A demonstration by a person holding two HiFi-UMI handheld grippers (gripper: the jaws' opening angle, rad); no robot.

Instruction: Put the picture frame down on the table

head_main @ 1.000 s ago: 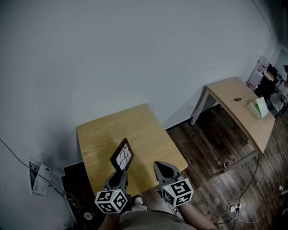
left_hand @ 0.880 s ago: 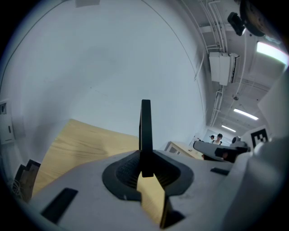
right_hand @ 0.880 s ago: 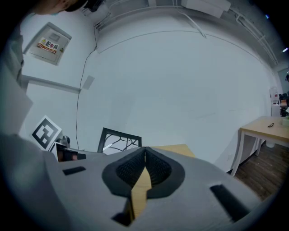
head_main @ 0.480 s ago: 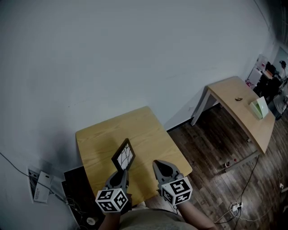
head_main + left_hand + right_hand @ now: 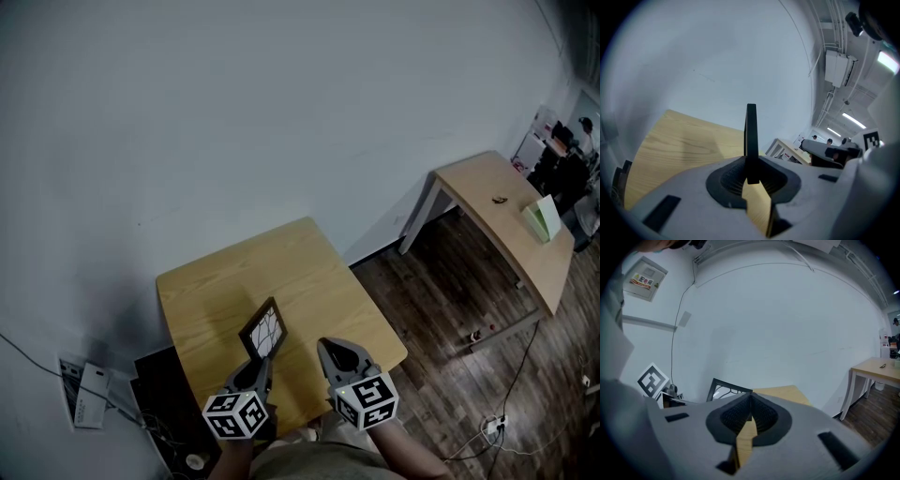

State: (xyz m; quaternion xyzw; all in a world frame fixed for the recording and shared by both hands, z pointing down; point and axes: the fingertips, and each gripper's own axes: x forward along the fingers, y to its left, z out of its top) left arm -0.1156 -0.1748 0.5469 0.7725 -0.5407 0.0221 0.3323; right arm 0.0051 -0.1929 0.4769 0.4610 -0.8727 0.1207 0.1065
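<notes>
Lower than a second ago, the left claw (image 5: 751,171) is clamped on one edge of the picture frame (image 5: 264,330), its jaws parted only by the frame's thin edge. The frame stands tilted over the near part of the bench (image 5: 281,262), seemingly not yet resting on it. Holding it by the near edge probably leaves the far edge free to meet the wood first, while the right claw (image 5: 330,348) hovers just beside, jaws together and empty.
</notes>
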